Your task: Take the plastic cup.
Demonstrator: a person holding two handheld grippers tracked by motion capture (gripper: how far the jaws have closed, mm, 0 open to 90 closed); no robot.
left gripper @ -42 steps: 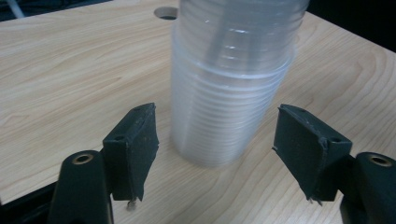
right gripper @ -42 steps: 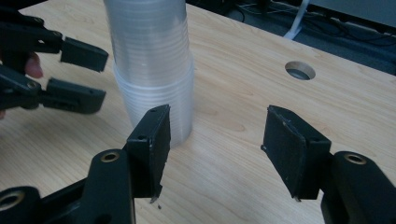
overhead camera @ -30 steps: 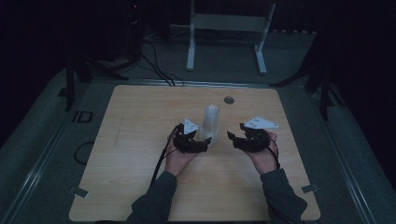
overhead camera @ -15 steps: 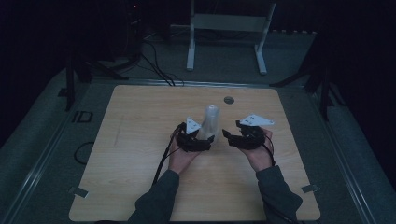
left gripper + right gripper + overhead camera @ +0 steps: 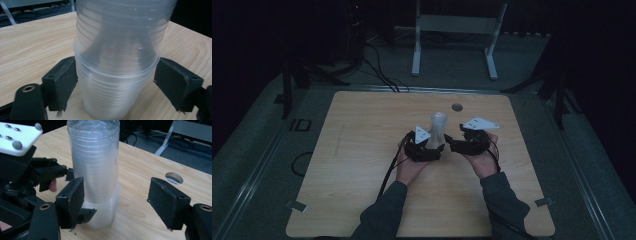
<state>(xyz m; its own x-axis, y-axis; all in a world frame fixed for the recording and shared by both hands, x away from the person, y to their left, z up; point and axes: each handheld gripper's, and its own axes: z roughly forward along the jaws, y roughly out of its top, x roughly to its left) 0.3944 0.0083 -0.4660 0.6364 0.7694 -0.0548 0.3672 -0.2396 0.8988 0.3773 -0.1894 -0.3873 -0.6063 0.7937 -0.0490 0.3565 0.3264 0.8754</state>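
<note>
A tall stack of clear plastic cups (image 5: 438, 127) stands at the middle of the wooden table (image 5: 362, 130), with a wider cup at its foot (image 5: 112, 95). My left gripper (image 5: 117, 85) has just been closing, and its pads touch both sides of that lowest cup near its rim. In the high view the left gripper (image 5: 432, 148) sits at the stack's base. My right gripper (image 5: 120, 203) has just been opening; its jaws stand wide, just short of the stack (image 5: 93, 170), pressing nothing. The right gripper (image 5: 453, 145) lies close to the right of the stack.
A round cable hole (image 5: 456, 107) lies in the table behind the stack, also in the right gripper view as the hole (image 5: 174, 178). A white metal stand (image 5: 457, 25) is on the floor beyond the far edge. Cables trail from both grippers toward the person.
The right hand has drifted a little left, closer to the cup stack. The left hand and the stack have stayed in place.
</note>
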